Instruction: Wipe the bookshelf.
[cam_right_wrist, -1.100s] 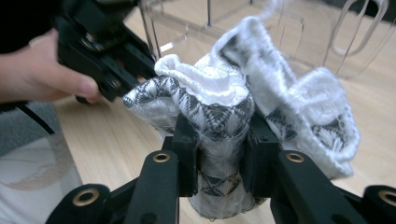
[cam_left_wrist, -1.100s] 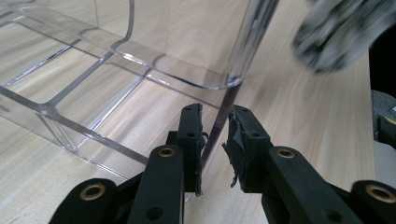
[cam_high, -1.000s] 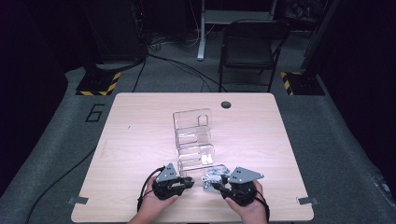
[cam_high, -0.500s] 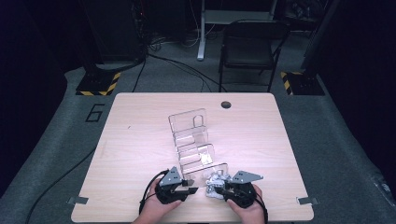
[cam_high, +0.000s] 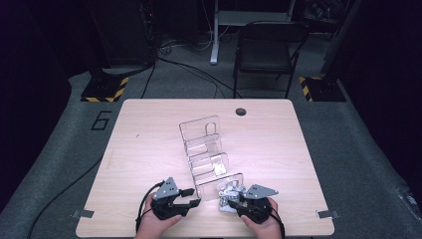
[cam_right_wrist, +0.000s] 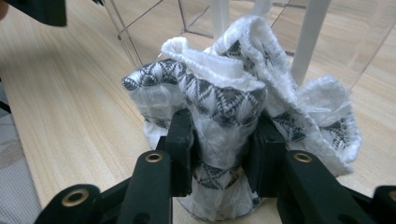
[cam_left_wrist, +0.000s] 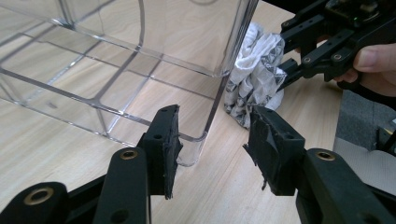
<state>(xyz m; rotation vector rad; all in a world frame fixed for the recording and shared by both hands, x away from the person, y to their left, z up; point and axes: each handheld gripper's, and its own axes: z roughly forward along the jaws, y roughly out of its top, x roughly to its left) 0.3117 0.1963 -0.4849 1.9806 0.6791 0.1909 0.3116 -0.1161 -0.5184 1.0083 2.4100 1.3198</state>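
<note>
Near the front edge, the right gripper (cam_right_wrist: 224, 154) clenches the cloth (cam_right_wrist: 243, 93), the left gripper (cam_left_wrist: 212, 144) just released, so the organizer (cam_high: 209, 154) may slide.

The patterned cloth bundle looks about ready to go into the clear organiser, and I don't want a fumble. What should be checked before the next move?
1. Right tongs gripping the white-and-black patterned knitted cloth bundle: ok, pads press its sides.
2. Left tongs clear of the clear acrylic compartment organiser: ok, jaws have just been opening, nothing between them, the organiser's corner just beyond.
3. Organiser flat on the light wooden table: cannot tell.
4. Nearest compartment empty: ok.
5. Loose cloth folds tucked in: not ok, they spill past the pads.
</note>
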